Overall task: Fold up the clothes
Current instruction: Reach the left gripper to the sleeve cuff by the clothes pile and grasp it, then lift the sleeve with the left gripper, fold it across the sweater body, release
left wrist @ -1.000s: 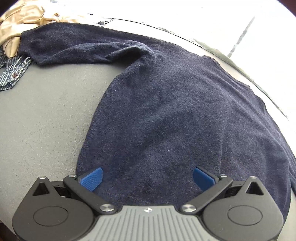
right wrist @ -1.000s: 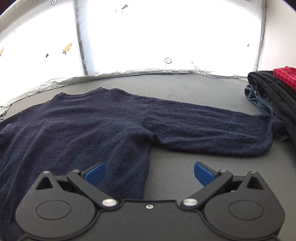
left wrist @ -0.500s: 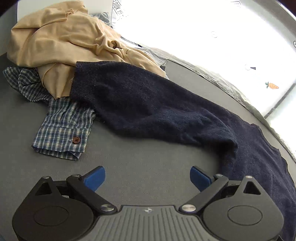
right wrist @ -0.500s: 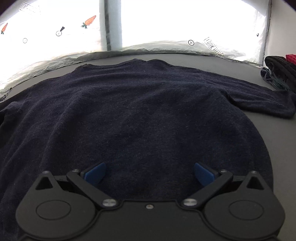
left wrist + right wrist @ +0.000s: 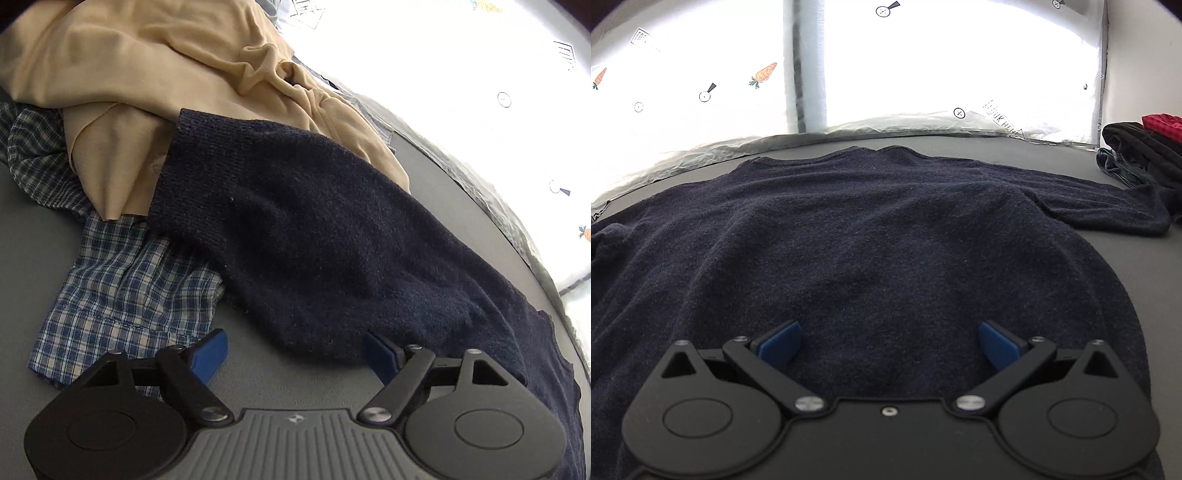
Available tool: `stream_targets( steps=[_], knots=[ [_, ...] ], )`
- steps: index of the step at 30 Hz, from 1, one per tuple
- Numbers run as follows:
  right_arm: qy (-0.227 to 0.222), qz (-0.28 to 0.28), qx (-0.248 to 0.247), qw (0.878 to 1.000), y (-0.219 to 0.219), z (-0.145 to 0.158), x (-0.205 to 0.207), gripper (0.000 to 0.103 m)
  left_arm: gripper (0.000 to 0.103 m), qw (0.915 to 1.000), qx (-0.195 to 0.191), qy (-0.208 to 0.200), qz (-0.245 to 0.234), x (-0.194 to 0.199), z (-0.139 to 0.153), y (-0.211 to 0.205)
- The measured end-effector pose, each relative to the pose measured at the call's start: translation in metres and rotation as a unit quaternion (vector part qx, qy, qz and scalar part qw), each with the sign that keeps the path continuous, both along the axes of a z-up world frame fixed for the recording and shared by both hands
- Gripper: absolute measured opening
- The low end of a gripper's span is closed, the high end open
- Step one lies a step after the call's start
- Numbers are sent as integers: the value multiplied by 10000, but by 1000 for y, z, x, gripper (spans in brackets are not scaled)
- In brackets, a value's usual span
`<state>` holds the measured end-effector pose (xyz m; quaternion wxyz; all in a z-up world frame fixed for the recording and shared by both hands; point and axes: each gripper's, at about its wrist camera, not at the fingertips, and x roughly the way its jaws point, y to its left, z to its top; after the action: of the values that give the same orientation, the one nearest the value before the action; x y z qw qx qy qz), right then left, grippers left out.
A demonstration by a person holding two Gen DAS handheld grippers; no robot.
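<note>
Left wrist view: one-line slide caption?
Open left gripper nears navy sweater sleeve, whose cuff lies on a tan garment and plaid shirt.

The left gripper (image 5: 295,352) is held low with its blue fingers (image 5: 210,354) spread wide apart, nothing between them. The right gripper (image 5: 888,345) is likewise held wide, gripping nothing.

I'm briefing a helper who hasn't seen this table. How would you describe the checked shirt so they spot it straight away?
Start at the heap of clothes at the grey table's left end, seen from the left gripper. The checked shirt lies lowest there, under the tan garment and beside the navy sweater's cuff. It alone is patterned: a blue and white plaid.
</note>
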<state>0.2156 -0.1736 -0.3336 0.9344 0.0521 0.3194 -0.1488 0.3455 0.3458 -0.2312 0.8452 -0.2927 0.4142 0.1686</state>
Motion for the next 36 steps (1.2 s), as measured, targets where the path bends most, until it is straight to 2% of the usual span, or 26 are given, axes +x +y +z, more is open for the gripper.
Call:
stream_targets(
  steps=[5,6,7,8,9,10,18,20,22,24,25,27,28,29,31,32,34,35,36],
  knots=[
    [9,0,-17,10000,0,0,1,103,79,9999,50,-129,17,6,-1,3],
    [10,-1,-19,10000,1,0,1,103,63,9999,66,-147,8,6,1,1],
    [11,-2,-20,10000,1,0,1,103,43,9998,83,-166,-1,6,3,-1],
    [12,-2,-20,10000,1,-1,1,103,34,9998,100,-184,-10,6,5,-2],
    [11,-1,-19,10000,1,-1,1,103,16,9997,116,-202,-19,6,7,-4],
    [11,-1,-18,10000,1,-1,1,103,9,9997,133,-220,-27,6,9,-6],
    [7,0,-14,10000,1,0,0,103,5,9989,265,-364,-98,5,24,-19],
    [6,-1,-14,10000,1,0,0,103,5,9958,539,-600,-434,8,38,-39],
    [5,0,-13,10000,1,0,0,103,5,9848,889,-980,-1125,13,54,-75],
    [3,0,-12,10000,1,0,0,103,5,9660,1070,-1367,-1916,18,69,-118],
    [2,0,-10,10000,1,0,0,103,5,9534,1035,-1555,-2371,20,73,-143],
    [1,0,-6,10000,1,0,0,103,5,9266,502,-1749,-3291,13,66,-187],
    [0,0,-3,10000,1,0,0,103,6,9109,140,-1705,-3755,8,57,-207],
    [-2,0,0,10000,1,0,0,103,9,8974,-22,-1528,-4140,4,48,-225],
    [-6,1,9,10000,0,0,0,103,14,8680,-213,-1093,-4839,-5,30,-259],
    [-8,2,14,10000,0,0,0,103,16,8547,-142,-899,-5110,-11,20,-272],
    [-13,4,24,10000,0,0,-1,103,26,8404,46,-542,-5393,-20,7,-284],
    [-14,4,25,10000,0,0,0,103,28,8388,42,-413,-5429,-21,3,-285],
    [-14,4,25,10000,0,0,0,103,33,8427,9,-359,-5371,-20,0,-281]
  ],
)
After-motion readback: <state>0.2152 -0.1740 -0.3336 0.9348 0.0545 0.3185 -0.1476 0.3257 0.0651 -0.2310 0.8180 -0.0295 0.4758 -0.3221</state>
